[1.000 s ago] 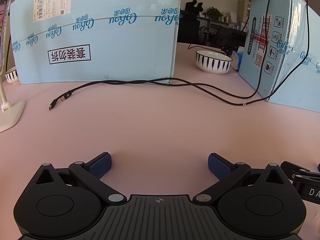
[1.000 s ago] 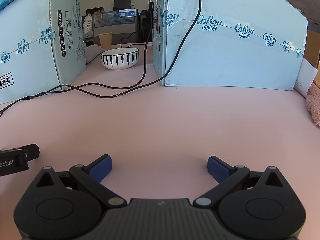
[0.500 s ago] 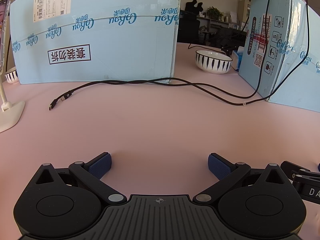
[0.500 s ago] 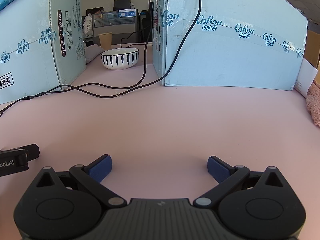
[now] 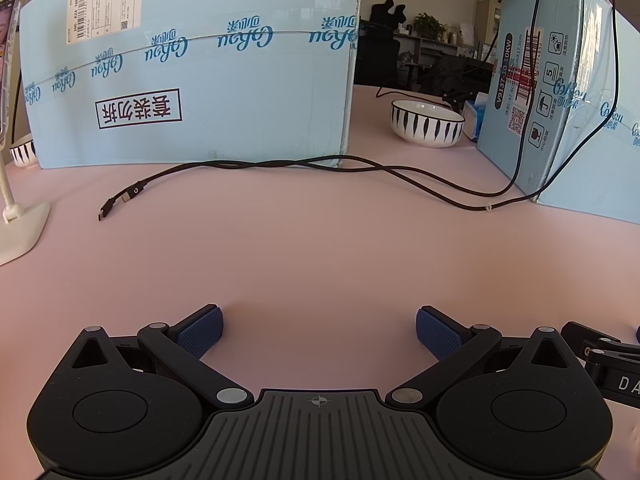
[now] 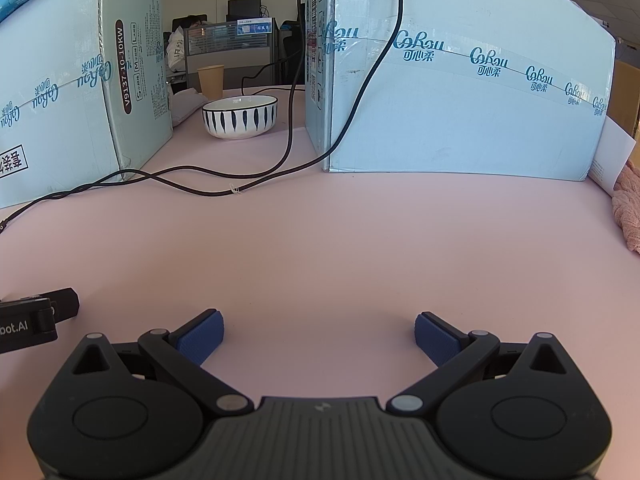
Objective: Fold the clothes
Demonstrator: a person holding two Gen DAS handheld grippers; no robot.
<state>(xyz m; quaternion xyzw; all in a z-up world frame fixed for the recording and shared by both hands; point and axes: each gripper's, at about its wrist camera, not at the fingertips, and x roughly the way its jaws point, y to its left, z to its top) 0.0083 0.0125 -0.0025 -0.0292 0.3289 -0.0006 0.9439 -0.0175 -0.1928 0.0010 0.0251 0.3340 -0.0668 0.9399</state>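
Pink tabletop (image 5: pixel 320 248) runs ahead of both grippers to two pale blue cartons, and a black cable (image 5: pixel 280 166) trails across it from a loose plug ahead-left of the left gripper (image 5: pixel 319 330) to the right-hand carton (image 6: pixel 460 92). Between the cartons, far ahead, sits a white bowl with dark stripes (image 6: pixel 239 116). Both the left gripper and the right gripper (image 6: pixel 319 334) rest low over bare table with jaws spread wide and empty, while the pink knitted garment (image 6: pixel 628 210) lies at the far right edge, ahead-right of the right gripper and well apart from it.
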